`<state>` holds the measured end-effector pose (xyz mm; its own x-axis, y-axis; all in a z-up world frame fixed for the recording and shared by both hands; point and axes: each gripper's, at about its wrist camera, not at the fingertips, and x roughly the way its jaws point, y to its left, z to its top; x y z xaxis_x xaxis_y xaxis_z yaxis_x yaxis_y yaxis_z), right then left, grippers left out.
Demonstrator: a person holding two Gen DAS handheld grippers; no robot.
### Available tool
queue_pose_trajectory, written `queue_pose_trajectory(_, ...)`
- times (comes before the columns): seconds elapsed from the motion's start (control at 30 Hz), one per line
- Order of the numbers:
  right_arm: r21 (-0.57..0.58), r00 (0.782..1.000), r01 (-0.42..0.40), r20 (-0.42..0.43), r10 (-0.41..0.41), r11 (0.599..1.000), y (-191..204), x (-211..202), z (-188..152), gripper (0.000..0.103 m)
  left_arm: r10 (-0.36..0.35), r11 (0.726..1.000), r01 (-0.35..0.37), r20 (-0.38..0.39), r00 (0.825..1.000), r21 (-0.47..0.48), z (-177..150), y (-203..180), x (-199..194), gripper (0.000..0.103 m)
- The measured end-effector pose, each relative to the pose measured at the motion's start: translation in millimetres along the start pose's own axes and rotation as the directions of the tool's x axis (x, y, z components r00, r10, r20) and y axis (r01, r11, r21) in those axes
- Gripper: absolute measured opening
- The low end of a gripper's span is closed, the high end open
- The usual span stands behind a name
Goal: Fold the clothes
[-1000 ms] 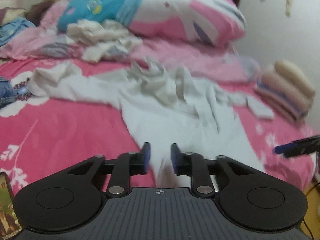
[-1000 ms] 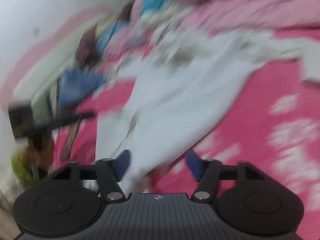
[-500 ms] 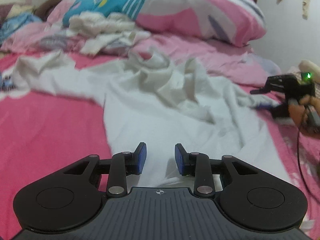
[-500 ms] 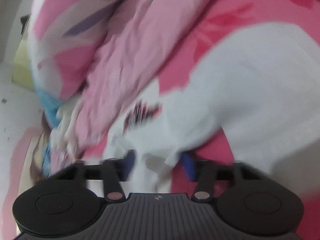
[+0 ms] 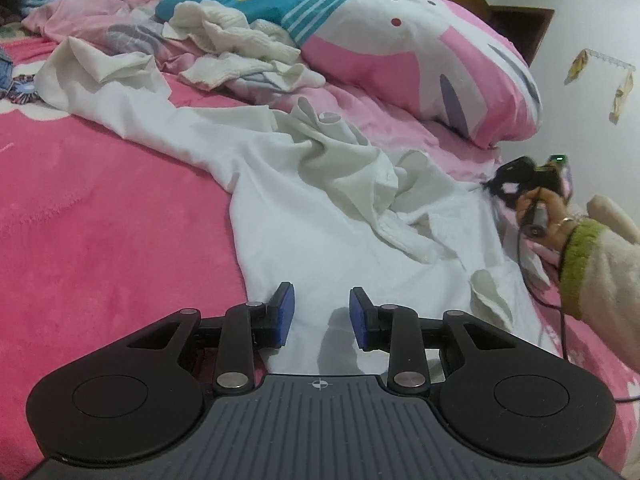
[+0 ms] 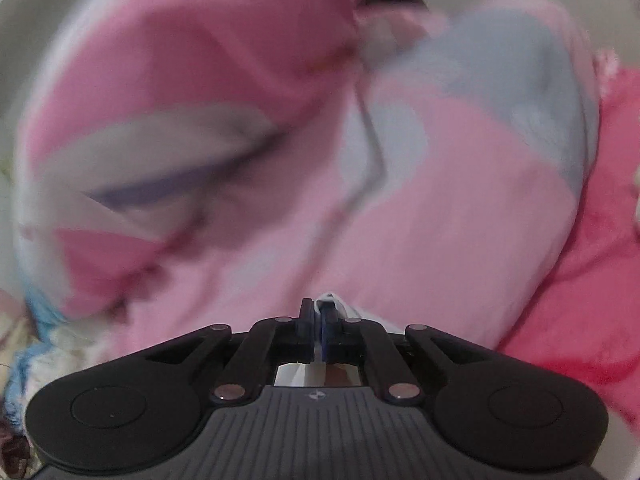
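Cloth is what I am dealing with here: a white shirt is lying crumpled across the pink bedspread, one sleeve trailing off toward the far left, the collar area bunched in a heap at the middle, below the big pink pillow. It is looking thin, light and limp to me, so I am expecting it to sag and slide rather than hold any shape; a hem corner or a seam should give the firmest hold, not the loose middle.

I am holding the left gripper low over the shirt's near hem, its jaws standing partly apart with the white fabric beneath them, not pinched. The pads are not pressing on anything that I can see.

I am keeping the right gripper closed tight, and a sliver of white fabric is showing between its pads and behind them, so I am judging it to be gripping the shirt's edge. In the left view it sits at the shirt's right side, in a hand with a green-cuffed sleeve. The right view is blurred, filled mostly by the pillow.
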<state>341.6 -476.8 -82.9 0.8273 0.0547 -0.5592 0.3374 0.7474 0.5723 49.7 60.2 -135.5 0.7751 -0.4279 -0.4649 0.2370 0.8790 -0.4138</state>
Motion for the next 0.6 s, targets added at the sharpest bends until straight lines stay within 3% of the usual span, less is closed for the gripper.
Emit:
queue_pose_trajectory(0.1,0.038,0.999,-0.006,-0.053,0.008,0.999,-11.7,-4.9,-6.3,0.01,0.0,1.0,0.0,0.0,1.0,-0.001,-0.6,0.6,0.3,0.03)
queue_pose_trajectory(0.17,0.015,0.997,-0.012,-0.08,0.014,1.0,-15.4,-29.4,-6.4,0.045,-0.005,1.0,0.005,0.0,1.0,-0.009,-0.7,2.5,0.5,0.031)
queue_pose_trajectory(0.27,-0.064,0.995,-0.032,-0.092,0.026,0.997,-19.3,-87.5,-3.4,0.045,-0.014,1.0,0.014,-0.002,1.0,-0.024,-0.6,5.4,1.1,0.031)
queue_pose_trajectory(0.4,-0.196,0.983,-0.172,-0.092,0.156,0.965,-19.2,-216.8,-9.8,0.045,-0.025,0.999,0.025,-0.003,1.0,-0.044,0.2,8.0,0.1,0.031)
queue_pose_trajectory(0.5,-0.311,0.962,-0.264,-0.15,0.228,0.913,-5.7,-304.0,-36.7,0.045,-0.02,0.999,0.02,-0.002,1.0,-0.051,3.0,6.0,-5.1,0.034)
queue_pose_trajectory(0.6,-0.481,0.955,-0.284,-0.224,0.196,0.829,21.9,-348.9,-90.1,0.052,-0.02,1.0,0.02,0.01,1.0,-0.009,6.5,-6.6,-18.3,0.039)
